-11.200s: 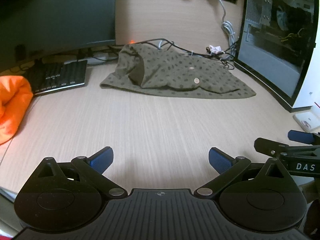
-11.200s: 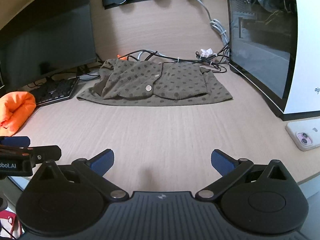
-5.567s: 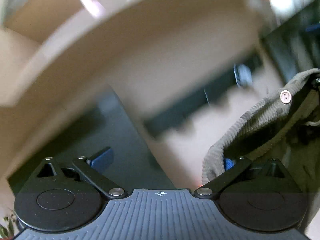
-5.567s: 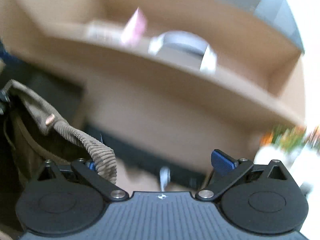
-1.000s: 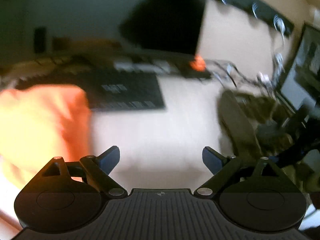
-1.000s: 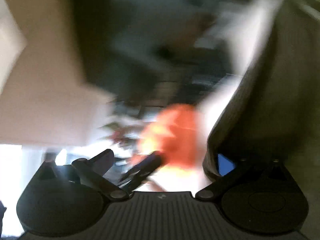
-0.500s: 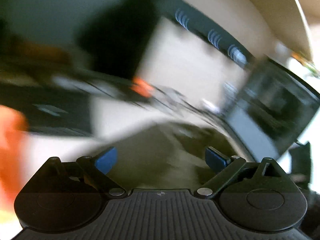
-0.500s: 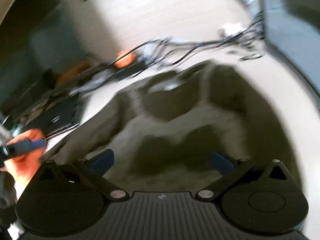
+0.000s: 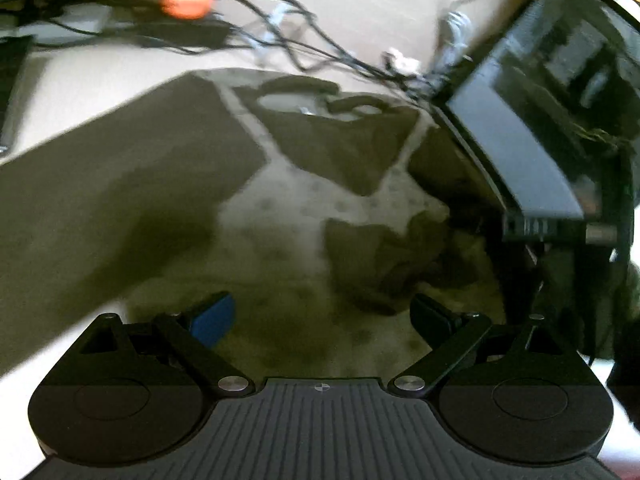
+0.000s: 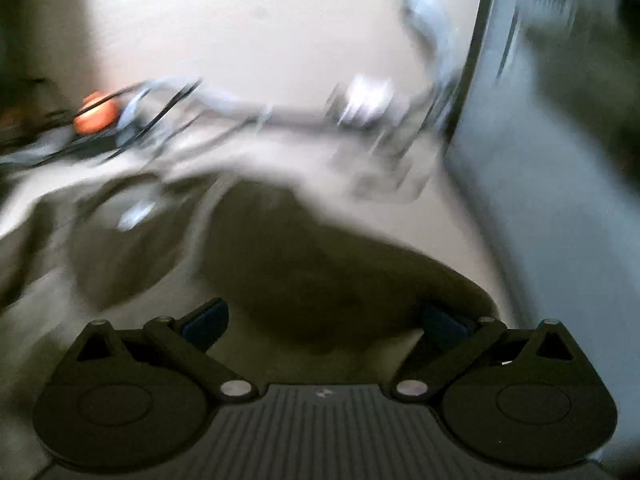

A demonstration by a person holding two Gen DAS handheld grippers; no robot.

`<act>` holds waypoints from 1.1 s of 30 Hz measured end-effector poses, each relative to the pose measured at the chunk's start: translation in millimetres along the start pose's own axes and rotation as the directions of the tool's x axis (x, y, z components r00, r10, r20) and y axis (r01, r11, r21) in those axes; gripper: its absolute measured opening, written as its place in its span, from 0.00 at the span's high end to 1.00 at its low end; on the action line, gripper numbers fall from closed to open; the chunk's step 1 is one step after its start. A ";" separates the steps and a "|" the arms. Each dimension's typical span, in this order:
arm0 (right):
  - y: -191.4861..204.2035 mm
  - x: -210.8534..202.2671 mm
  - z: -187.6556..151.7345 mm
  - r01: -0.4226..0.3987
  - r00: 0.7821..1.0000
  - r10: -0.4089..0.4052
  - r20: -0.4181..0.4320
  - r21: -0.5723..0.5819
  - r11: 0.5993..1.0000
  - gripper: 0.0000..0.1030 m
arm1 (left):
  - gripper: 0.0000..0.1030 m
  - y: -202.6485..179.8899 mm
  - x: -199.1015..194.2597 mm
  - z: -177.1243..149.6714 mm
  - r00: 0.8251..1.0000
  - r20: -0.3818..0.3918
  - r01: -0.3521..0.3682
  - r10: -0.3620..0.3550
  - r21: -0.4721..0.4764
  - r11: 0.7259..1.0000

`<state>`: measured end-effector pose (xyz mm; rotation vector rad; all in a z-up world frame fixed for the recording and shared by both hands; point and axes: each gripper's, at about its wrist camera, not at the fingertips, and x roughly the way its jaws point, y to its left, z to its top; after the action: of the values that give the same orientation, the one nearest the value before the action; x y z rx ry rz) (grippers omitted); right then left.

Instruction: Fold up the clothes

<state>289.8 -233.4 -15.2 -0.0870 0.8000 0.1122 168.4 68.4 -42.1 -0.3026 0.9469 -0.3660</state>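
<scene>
Claw state first: left claw (image 9: 322, 314) is wide open, nothing between its fingers, and right claw (image 10: 322, 320) is wide open too, also empty. Directly under and ahead of both claws lies the cardigan (image 9: 280, 216), olive w/ dark dots, spread on the bench (image 9: 92, 80); its neckline is at the far end from the left claw, one sleeve goes out to the left. Right view is blurred, but cloth fills the space under and just ahead of that claw. Judging by look, the knit is soft, light, floppy, not slippery; it will sag and bunch, so best to pinch a hem corner or shoulder seam, one per claw. Beyond: cables (image 9: 280, 36), PC case (image 9: 532, 120) on the right.
</scene>
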 end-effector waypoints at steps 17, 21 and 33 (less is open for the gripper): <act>16.0 -134.9 -114.6 -0.011 1.000 0.009 -0.019 -0.102 0.995 0.00 | 0.05 0.6 -50.1 8.6 0.988 0.103 -0.133 0.113 0.218 0.967; 60.9 -162.9 -155.4 -0.018 0.997 0.007 -0.074 -0.142 0.990 0.00 | 0.04 -5.8 -64.1 -18.3 0.976 0.169 -0.187 0.137 0.332 0.925; 142.0 -154.7 -176.8 -0.052 0.997 0.027 -0.079 -0.332 0.942 0.00 | 0.03 21.0 -111.1 -47.6 0.979 0.137 -0.181 0.149 0.265 0.947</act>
<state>38.3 -124.4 -31.5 -0.3988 0.8505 0.2843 73.5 130.8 4.1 0.0128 0.7895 -0.3183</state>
